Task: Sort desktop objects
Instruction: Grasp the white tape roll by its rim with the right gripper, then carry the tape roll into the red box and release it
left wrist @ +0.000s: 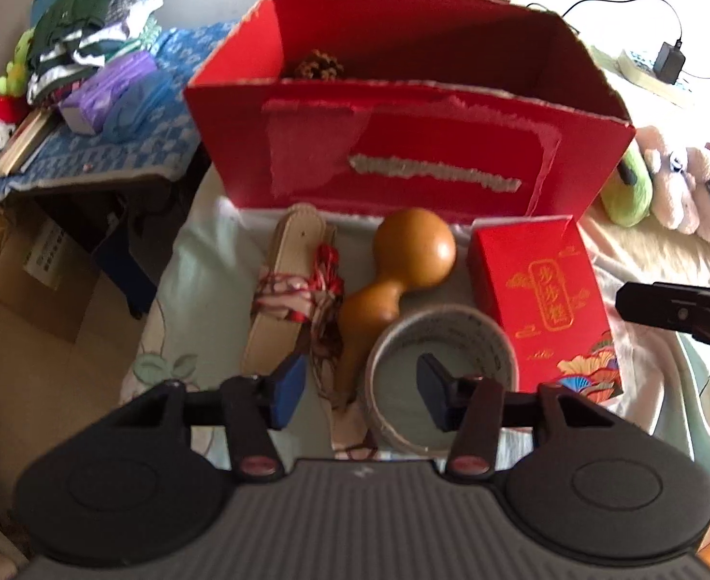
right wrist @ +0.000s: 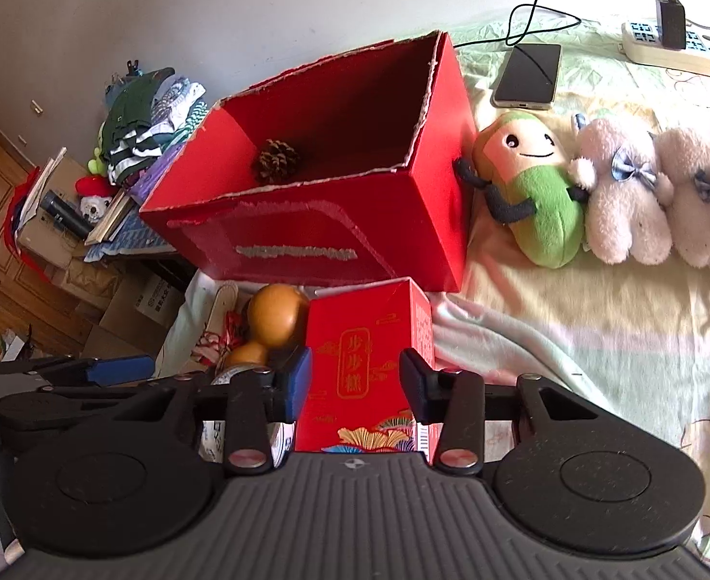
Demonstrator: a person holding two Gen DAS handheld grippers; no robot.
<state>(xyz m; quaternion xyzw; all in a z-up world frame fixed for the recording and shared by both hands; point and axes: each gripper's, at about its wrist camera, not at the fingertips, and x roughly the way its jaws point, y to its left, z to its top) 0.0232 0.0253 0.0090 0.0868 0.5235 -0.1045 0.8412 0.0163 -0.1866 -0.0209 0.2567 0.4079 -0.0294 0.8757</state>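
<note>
The left claw point(left wrist: 360, 389) is hovering low with its fingers spread apart, gripping nothing; its right finger point(left wrist: 431, 379) is sitting over the hollow of the tape roll point(left wrist: 444, 377), the left finger just beside the roll. The right claw point(right wrist: 355, 386) is straddling the small red box point(right wrist: 362, 367), fingers released, whether touching I cannot tell. That box is showing gold characters and a painted fan pattern. One tan gourd point(left wrist: 398, 270) is lying between the box and one strap point(left wrist: 289, 285) wound with red cord. Beyond them one big open red carton point(right wrist: 335, 193) is holding one pinecone point(right wrist: 276, 160). Everything is resting on the bed point(right wrist: 572, 328), with three plush toys visible right of the carton
</note>
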